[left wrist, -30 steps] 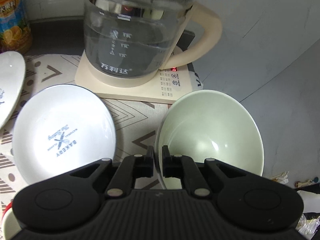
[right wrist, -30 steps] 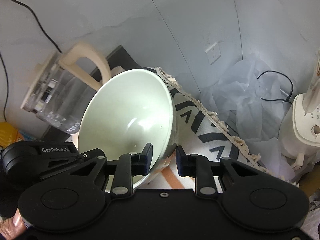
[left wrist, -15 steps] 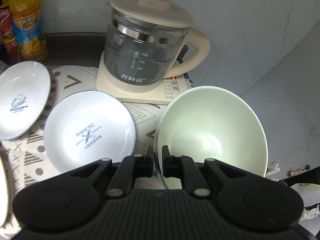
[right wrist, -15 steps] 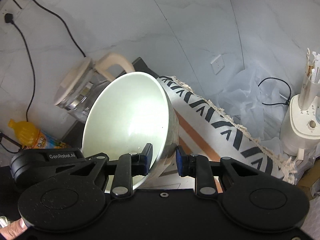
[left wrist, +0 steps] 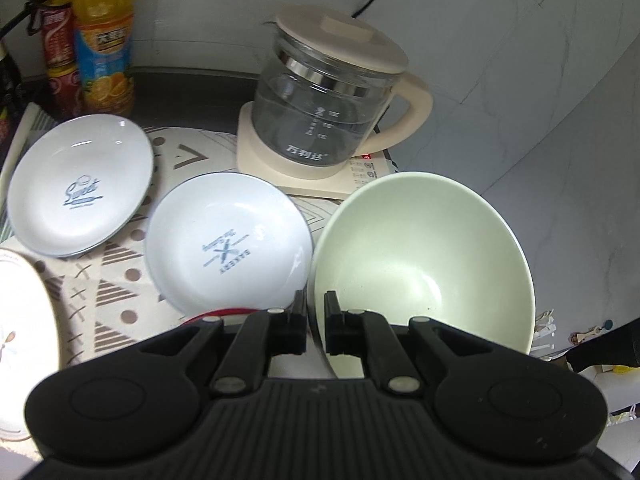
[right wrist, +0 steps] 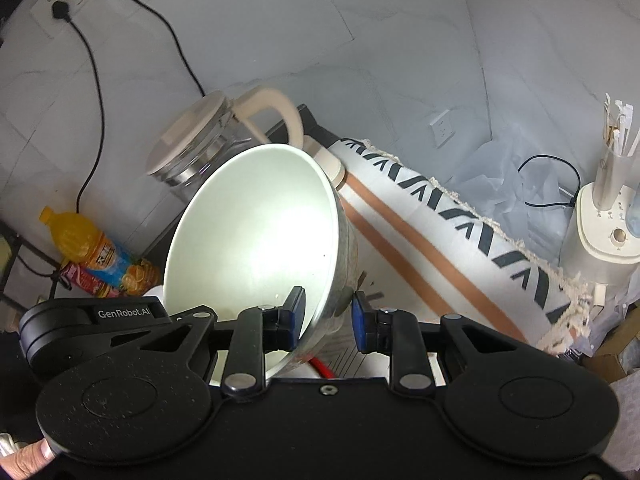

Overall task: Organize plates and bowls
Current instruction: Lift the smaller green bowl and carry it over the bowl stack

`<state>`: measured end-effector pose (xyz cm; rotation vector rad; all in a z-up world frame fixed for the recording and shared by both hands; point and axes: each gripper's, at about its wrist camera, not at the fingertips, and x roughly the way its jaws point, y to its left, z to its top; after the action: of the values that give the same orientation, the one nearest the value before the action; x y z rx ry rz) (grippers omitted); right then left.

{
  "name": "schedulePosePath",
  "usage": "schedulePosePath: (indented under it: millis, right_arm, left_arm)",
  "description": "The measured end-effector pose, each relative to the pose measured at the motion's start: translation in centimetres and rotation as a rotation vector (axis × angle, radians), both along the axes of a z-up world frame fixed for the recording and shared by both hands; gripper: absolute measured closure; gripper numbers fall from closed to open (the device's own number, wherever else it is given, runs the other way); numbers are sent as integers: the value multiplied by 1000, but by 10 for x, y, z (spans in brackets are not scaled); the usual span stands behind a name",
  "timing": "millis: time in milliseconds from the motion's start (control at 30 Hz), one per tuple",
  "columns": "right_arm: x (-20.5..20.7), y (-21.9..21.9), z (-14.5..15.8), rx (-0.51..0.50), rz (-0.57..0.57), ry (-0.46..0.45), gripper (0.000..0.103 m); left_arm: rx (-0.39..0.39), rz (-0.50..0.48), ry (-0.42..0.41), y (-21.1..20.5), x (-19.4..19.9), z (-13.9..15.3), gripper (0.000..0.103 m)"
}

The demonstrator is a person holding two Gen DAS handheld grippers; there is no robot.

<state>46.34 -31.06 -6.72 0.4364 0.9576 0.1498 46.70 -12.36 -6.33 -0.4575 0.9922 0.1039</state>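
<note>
- 1 green bowl (left wrist: 420, 264), tilted, held up off the cloth, w/ its rim pinched by the left gripper (left wrist: 316, 322); fingers pressed onto the rim, one inside, one outside.
- Same bowl (right wrist: 256, 240) in right view; right gripper (right wrist: 328, 320) straddles its rim, fingers spread. Inner pad (right wrist: 294, 316) looks to touch the inside wall, outer pad (right wrist: 362, 326) stands apart from the bowl.
- 3 white plates on the cloth: "Bakery" plate (left wrist: 228, 240) just left of the bowl, "Sweet" plate (left wrist: 80, 184) further left, 3rd plate (left wrist: 24, 340) cut off at left edge.
- Red rim (left wrist: 224, 314) shows just below the Bakery plate, behind the gripper; can't tell what it is.
- 1 patterned cloth (left wrist: 120, 292) under the plates.
- 1 glass kettle (left wrist: 332, 104) on a cream base, behind the bowl & plates.
- 1 orange bottle (left wrist: 106, 40) and 2 red cans (left wrist: 60, 52), stacked, at back left.
- Right view: 2 plugs in the wall sockets (right wrist: 60, 10), 1 white appliance (right wrist: 604, 236) at far right.
</note>
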Motion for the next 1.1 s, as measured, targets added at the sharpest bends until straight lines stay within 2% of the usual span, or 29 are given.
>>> schedulePosePath:
  millis: [400,867,1100]
  right_arm:
    - [-35,27,5,-37,44,-4,78]
    - [-69,47,-3,-77,84,39,78]
    - [-76,51,-12,-91,98,70,78]
  left_arm:
    - [-1,12,-14,25,-44,2,97]
    - [-40,43,25,46,-88,-9,97]
    - [-57,51,60,52,-96,-21,97]
